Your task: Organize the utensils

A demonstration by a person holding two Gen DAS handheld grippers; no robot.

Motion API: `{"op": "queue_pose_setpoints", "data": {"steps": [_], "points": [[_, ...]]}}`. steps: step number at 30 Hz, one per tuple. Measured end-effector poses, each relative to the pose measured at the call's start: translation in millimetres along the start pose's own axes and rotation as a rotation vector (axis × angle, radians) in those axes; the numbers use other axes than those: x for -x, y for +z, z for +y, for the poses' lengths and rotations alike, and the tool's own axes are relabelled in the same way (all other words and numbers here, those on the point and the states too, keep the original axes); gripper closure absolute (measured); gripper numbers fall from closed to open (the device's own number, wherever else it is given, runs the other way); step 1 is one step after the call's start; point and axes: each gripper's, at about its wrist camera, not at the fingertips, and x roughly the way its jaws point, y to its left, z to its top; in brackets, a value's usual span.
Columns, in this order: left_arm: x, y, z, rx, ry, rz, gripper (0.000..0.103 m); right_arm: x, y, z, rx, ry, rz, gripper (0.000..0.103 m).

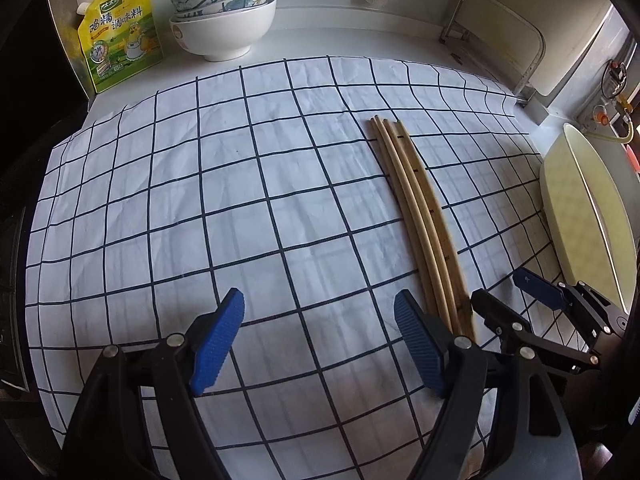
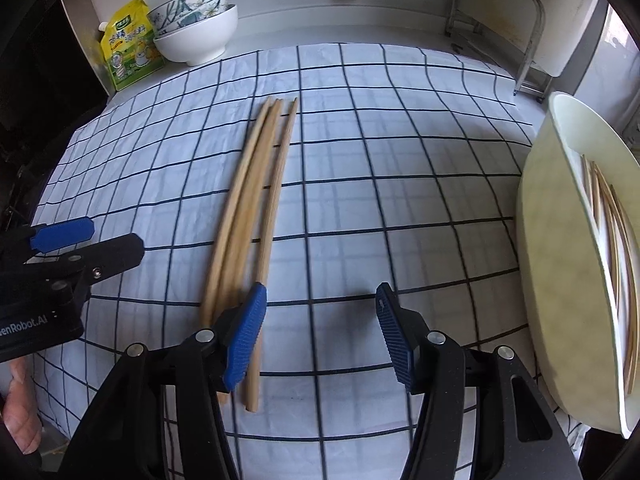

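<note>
Both my claws are hanging over the checked cloth [image 1: 200, 200] with nothing in them. The left gripper [image 1: 316, 340] has its jaws spread wide over bare fabric, and the right gripper [image 2: 320, 336] is spread too, with its left pad sitting just over the near ends of the chopsticks [image 2: 256, 208]. Those lie loose in a bundle running away from me, right between the two grippers. Off to the right there's a pale oval dish [image 2: 560, 280] standing at the cloth's edge with more chopsticks [image 2: 616, 248] already lying in it. Back left corner has stacked bowls [image 1: 224, 20] and a yellow seasoning pouch [image 1: 120, 32], well clear of everything. A metal rack [image 1: 500, 28] is at the back right, nothing blocking the sticks.
</note>
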Motion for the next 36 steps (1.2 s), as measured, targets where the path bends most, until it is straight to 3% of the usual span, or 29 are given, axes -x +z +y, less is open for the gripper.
{"op": "queue_pose_setpoints", "data": {"steps": [8, 16, 26, 36], "points": [[3, 1, 2, 0.011, 0.012, -0.007, 0.027, 5, -2, 3, -0.002, 0.036, -0.014, 0.049], [1, -2, -4, 0.004, 0.011, -0.004, 0.027, 0, -1, 7, 0.029, 0.019, -0.004, 0.049], [-11, -2, -25, -0.018, -0.021, 0.004, 0.027, 2, -5, -22, -0.034, -0.026, -0.022, 0.049], [-28, -3, -41, -0.057, -0.01, 0.019, 0.027, 7, -9, -34, -0.076, -0.008, -0.029, 0.049]]}}
